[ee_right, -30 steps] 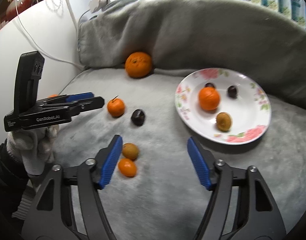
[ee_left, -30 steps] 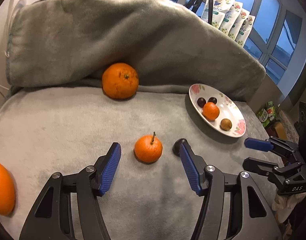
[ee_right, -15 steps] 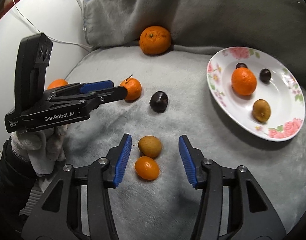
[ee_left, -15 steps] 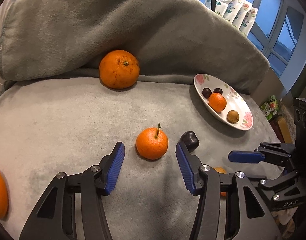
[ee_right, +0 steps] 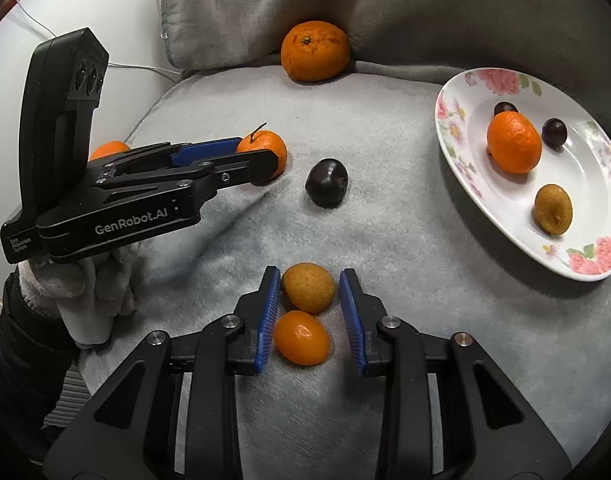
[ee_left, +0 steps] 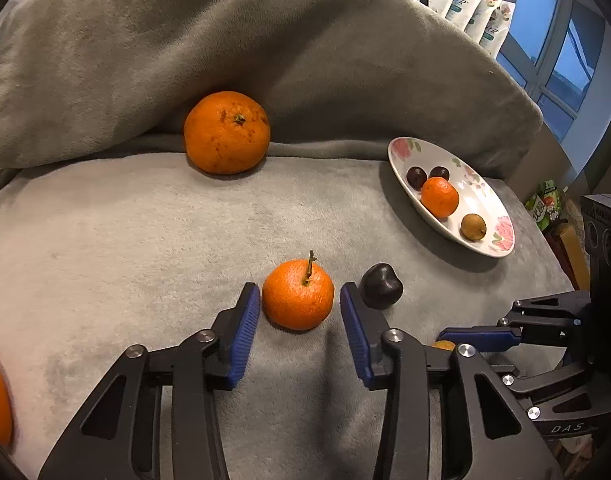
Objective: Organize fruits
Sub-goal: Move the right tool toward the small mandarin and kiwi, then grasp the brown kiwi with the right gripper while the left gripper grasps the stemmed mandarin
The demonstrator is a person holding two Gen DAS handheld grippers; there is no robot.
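The left tool stands over the grey blanket, its blue pads on either side of a stemmed tangerine; a thin gap shows at each pad, so the jaws, which have just been closing, are not yet pressing on the fruit. A dark plum lies just beyond the right pad, close to it. The right tool has also just been closing; a small tan fruit sits between its pad tips, the left pad about touching it and the right pad with a sliver of gap, so contact cannot be confirmed. A small orange fruit lies deeper between the same jaws, touching the tan one. Ahead and to the right of both tools, a flowered plate carries a tangerine, two dark plums and a brown fruit. A large orange rests against the blanket fold far ahead. A gloved hand holds the left tool.
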